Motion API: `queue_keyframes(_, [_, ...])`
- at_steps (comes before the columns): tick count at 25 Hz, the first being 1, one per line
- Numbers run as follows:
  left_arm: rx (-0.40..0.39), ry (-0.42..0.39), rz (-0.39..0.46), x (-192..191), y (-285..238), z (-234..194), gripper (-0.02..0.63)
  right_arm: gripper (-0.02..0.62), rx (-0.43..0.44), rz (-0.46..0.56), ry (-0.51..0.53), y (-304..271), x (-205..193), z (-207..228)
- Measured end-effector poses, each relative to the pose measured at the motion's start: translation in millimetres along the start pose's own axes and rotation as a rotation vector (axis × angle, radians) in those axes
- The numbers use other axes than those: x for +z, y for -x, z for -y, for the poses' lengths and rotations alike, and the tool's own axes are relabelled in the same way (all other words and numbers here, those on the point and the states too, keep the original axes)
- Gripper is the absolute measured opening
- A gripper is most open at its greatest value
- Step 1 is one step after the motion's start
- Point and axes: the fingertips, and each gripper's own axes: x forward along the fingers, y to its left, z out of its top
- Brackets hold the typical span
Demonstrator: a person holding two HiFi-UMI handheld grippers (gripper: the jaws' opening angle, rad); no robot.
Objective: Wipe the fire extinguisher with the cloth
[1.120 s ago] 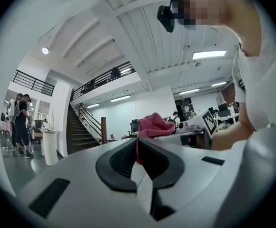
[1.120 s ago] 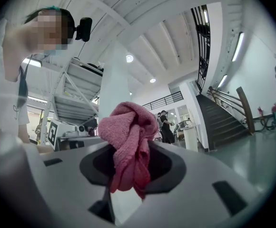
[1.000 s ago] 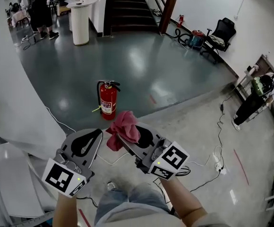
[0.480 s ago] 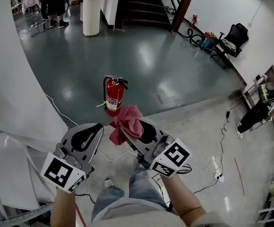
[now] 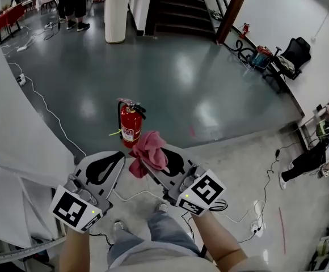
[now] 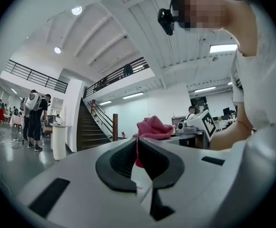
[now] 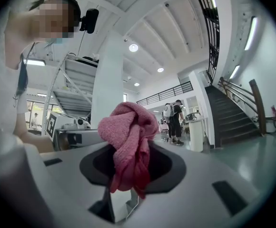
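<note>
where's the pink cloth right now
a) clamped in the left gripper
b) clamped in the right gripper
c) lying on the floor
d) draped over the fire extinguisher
b: the right gripper view shows the pink cloth bunched between the jaws of the right gripper, while the left gripper has its jaws together on nothing and the fire extinguisher stands bare on the floor ahead.

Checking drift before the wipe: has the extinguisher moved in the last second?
No. The extinguisher stays upright on the dark floor, just beyond its edge with the pale floor; only the view shifted.
</note>
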Motion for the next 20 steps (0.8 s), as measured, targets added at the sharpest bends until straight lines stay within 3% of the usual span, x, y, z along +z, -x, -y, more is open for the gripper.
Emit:
queue_keyframes(7, [0.099,-0.010,0.014,-7,-62,-10,0.018,0.141,0.119,-0.031,0.012,-3,-8,64])
queue_keyframes(11, [0.130,-0.012,-0.001,-15,-80,-19,0.017,0.141,0.144,-0.049,0.005,-12,-17,90])
queue_keyframes(16, [0.107,0.000,-0.024,-35,-87,-48,0.015,0.141,0.118,-0.070,-0.033,-39,-40,105])
queue_keyframes(20, [0.035,0.019,-0.042,-47,-90,-80,0.014,0.141,0.054,-0.067,-0.051,-64,-48,112])
